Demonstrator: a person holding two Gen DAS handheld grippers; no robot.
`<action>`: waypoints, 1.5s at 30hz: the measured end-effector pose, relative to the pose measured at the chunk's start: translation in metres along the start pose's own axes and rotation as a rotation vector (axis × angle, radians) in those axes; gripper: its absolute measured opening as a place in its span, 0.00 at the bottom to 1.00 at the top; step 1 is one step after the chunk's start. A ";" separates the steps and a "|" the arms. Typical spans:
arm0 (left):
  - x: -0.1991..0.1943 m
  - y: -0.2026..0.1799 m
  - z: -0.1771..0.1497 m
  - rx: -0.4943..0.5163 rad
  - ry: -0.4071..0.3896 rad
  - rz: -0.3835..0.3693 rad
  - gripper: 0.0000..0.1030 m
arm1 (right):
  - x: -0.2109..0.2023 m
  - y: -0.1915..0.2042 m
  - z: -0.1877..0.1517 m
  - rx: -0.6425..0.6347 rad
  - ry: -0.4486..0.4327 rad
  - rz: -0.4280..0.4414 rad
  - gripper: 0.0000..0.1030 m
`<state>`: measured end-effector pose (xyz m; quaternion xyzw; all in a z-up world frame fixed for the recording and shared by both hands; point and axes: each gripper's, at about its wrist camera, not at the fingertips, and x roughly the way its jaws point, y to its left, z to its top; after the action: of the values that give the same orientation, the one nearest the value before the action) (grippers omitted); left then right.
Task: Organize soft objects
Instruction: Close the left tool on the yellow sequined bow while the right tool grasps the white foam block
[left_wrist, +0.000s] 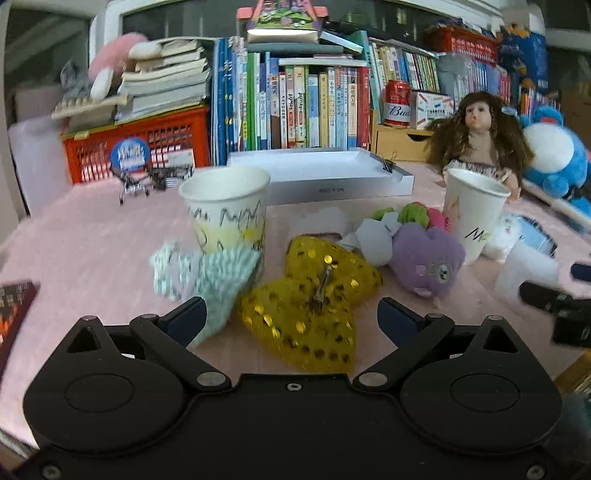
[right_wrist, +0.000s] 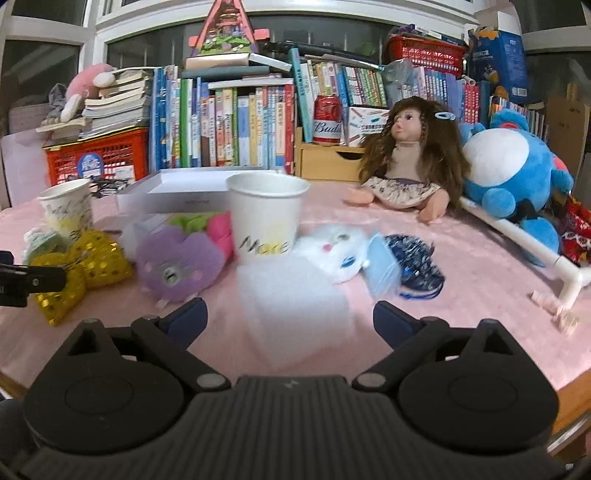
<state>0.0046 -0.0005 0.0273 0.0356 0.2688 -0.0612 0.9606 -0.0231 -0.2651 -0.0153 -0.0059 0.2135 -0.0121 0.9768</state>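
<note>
Cluttered room, bookshelves and an orange crate (left_wrist: 136, 147) running along the back; a pink cloth-covered surface (right_wrist: 480, 266) is carrying everything.

Left gripper (left_wrist: 291, 317) is hovering low with its fingers spread wide, nothing between them. A yellow sequined bow (left_wrist: 314, 302) is lying directly ahead, its near lobe sitting in the gap between the fingers, its long axis running diagonally away toward the right. Mesh-like shiny fabric, puffy, with a metal clip at the centre knot. A green-and-white striped cloth (left_wrist: 207, 273) is touching the left fingertip area, blurred, bunched against the scribbled paper cup (left_wrist: 227, 210). A purple plush (left_wrist: 428, 258) is sitting just right of the bow, fuzzy and rounded, beside a second paper cup (left_wrist: 476, 210).

Right gripper (right_wrist: 290, 317) is also spread, empty. A white translucent foam-like sheet (right_wrist: 291, 299) is lying flat straight ahead between its fingers, edges blurred. Beyond it: a white fluffy plush (right_wrist: 336, 251), a light blue soft pad (right_wrist: 384, 266) and a dark blue patterned pouch (right_wrist: 421, 266), all close together behind the cup.

Judgement: the left gripper is nearer the bow and is likely needing only a short forward dip; the sequined fabric is probably going to squash and slip a bit. The doll (right_wrist: 406, 155) and the blue plush (right_wrist: 517, 173) are sitting well apart at the rear right.
</note>
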 end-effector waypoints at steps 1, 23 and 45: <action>0.004 -0.002 0.002 0.016 0.007 0.009 0.96 | 0.002 -0.002 0.001 -0.003 -0.001 -0.004 0.96; 0.044 -0.003 -0.001 0.008 0.106 -0.005 0.84 | 0.023 0.002 0.005 -0.033 0.056 0.024 0.67; 0.002 0.006 0.013 -0.046 0.064 -0.079 0.52 | -0.021 -0.006 0.028 0.032 -0.050 0.028 0.54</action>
<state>0.0141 0.0044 0.0374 0.0050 0.3020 -0.0915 0.9489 -0.0306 -0.2699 0.0187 0.0124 0.1887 -0.0017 0.9820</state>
